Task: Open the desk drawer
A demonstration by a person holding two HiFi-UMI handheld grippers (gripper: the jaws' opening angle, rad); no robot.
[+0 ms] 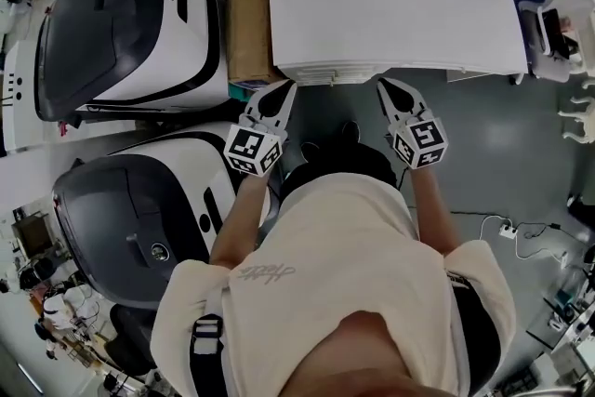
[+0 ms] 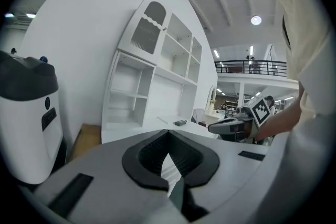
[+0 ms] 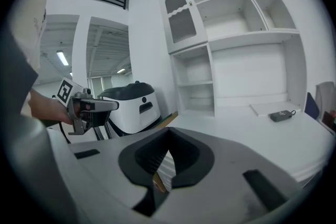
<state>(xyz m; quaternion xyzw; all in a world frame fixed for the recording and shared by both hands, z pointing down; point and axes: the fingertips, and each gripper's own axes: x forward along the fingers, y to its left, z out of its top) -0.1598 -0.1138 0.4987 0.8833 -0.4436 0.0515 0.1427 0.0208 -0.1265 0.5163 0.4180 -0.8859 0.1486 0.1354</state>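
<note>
You stand on grey floor, two white-and-black machines at your left, a round ceiling light above, white wall ahead.

White drawer, wide and low, with thin lines running across its front. Tucked under the front edge of the white worktop. Pushed all the way in, level with that edge. Just ahead of the left tongs and the right tongs, between their tips. Hard to tell if either touches it.
</note>
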